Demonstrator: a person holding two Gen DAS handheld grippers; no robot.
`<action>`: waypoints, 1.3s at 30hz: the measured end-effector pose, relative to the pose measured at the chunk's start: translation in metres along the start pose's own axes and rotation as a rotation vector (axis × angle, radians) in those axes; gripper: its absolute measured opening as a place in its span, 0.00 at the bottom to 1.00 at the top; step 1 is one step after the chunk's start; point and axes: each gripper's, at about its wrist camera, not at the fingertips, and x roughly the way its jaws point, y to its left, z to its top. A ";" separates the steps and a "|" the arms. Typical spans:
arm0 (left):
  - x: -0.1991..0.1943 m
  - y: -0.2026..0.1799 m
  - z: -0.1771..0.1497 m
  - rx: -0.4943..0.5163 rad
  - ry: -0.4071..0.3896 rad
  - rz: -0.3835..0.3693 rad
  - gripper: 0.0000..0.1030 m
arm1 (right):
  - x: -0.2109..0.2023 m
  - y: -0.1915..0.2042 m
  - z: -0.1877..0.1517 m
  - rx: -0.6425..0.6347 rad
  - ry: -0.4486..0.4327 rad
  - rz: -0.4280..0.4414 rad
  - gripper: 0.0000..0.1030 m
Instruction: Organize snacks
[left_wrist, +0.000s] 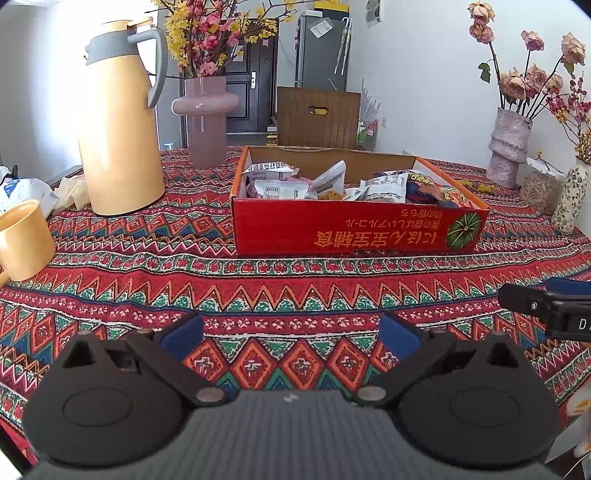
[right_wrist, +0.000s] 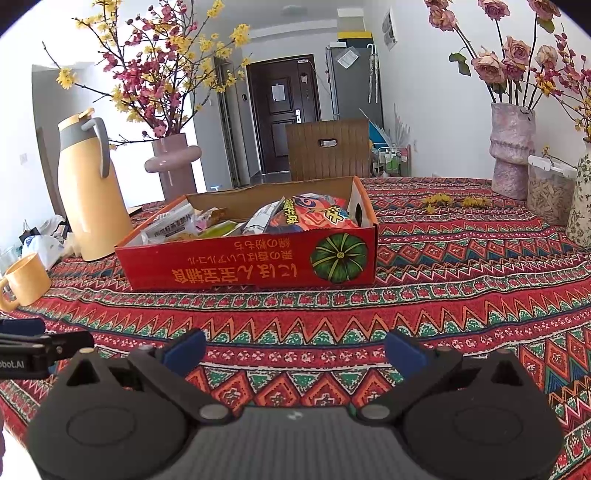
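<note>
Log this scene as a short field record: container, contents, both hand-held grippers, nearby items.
container: red cardboard box, open top, on the patterned tablecloth
contents: snack packets piled inside, white ones and a red-orange one
left hand-held gripper: open, empty, over the cloth short of the box
right hand-held gripper: open, empty, also short of the box
left of box: yellow thermos jug, yellow mug, pink vase
right of box: vase of dried roses
loose snacks on the cloth: none visible
</note>
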 end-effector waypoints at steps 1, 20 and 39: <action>0.000 0.000 0.000 0.000 0.000 0.000 1.00 | 0.000 0.000 0.000 0.000 0.000 0.000 1.00; -0.001 -0.001 0.001 0.001 -0.006 0.000 1.00 | 0.000 0.000 0.000 0.000 0.000 0.000 1.00; -0.003 -0.001 0.001 -0.003 -0.010 -0.005 1.00 | 0.000 -0.001 -0.001 0.000 0.002 0.001 1.00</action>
